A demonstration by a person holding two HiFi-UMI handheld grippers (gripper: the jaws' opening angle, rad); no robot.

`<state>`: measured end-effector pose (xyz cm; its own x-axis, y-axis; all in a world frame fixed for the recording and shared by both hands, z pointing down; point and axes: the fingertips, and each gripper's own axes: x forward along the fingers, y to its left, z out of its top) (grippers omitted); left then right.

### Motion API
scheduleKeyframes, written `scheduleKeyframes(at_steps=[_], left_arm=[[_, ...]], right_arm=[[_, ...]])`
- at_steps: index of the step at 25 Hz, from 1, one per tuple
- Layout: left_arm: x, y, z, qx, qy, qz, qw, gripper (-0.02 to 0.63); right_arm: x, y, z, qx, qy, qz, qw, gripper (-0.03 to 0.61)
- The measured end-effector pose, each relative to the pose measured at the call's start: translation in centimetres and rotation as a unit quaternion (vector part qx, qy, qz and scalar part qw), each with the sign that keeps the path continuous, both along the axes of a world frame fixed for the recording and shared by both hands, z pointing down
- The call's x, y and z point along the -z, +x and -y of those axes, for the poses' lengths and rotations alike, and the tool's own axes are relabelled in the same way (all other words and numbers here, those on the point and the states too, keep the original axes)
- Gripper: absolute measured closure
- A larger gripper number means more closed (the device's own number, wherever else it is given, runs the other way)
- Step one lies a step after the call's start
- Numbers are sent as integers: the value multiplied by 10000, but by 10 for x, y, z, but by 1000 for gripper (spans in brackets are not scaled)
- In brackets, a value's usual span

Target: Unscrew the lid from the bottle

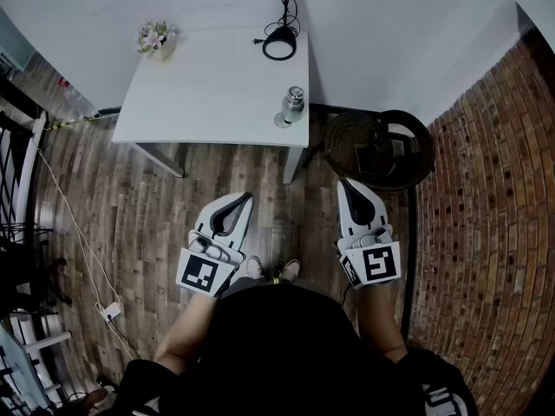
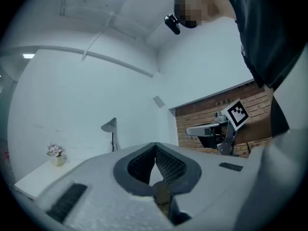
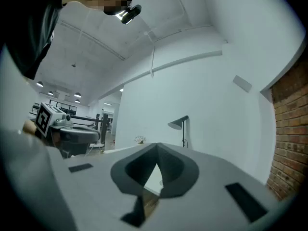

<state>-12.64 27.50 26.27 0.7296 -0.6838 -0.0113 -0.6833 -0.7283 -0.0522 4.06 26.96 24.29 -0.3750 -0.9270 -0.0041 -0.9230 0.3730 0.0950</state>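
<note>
Holding white left tongs [image 1: 245, 199] and right tongs [image 1: 345, 185] closed, empty, well short of upright silver metal bottle [image 1: 292, 107], far ahead on white tabletop's [image 1: 217, 94] right edge; nearer right tongs.

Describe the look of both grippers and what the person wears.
The left gripper and right gripper are alike: white shells tapering to a point, with dark textured lining inside the jaws. Each carries a cube with black square markers at its rear. The person wears a black top.
</note>
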Motion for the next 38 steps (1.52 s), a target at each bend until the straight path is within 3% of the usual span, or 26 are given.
scheduleKeyframes(at_steps=[10, 15, 22, 30, 38], left_arm=[[2, -2, -6, 296, 15, -15, 9996, 592], [-5, 1, -12, 431, -16, 45, 9991, 592], [-20, -5, -8, 547, -208, 105, 9982, 592], [-39, 17, 41, 79, -362, 12, 9993, 592], [-24, 20, 136, -180, -215, -95, 9996, 592]], right_arm=[[-9, 1, -9, 264, -66, -5, 9996, 566], [-17, 2, -15, 647, -148, 352, 9972, 565], [-45, 2, -18, 697, -497, 330, 9958, 565], [-58, 25, 13, 224, -672, 293, 9971, 565], [-52, 23, 103, 48, -675, 209, 9975, 565]])
